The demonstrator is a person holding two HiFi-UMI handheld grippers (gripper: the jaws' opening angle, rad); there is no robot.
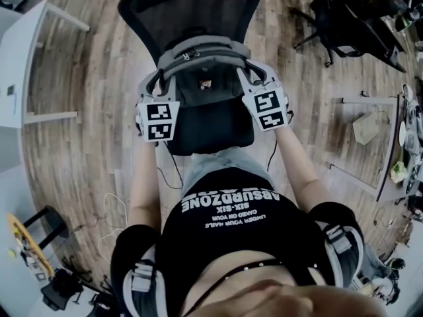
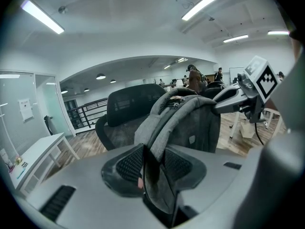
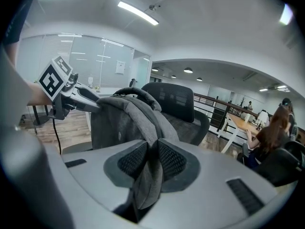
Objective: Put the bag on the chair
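L tool (image 2: 153,173) & R tool (image 3: 148,163) each clenched on a strap (image 2: 157,128), bag (image 1: 201,78) upright betw. them, right over chair (image 1: 211,129) seat.

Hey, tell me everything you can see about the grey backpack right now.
The backpack is grey woven fabric, with a top zipper and a small patch on its face. It stands upright over the seat of the black mesh chair, close to the backrest; whether its base rests on the seat can't be told. The left gripper is shut on one strap, the right gripper on the other.
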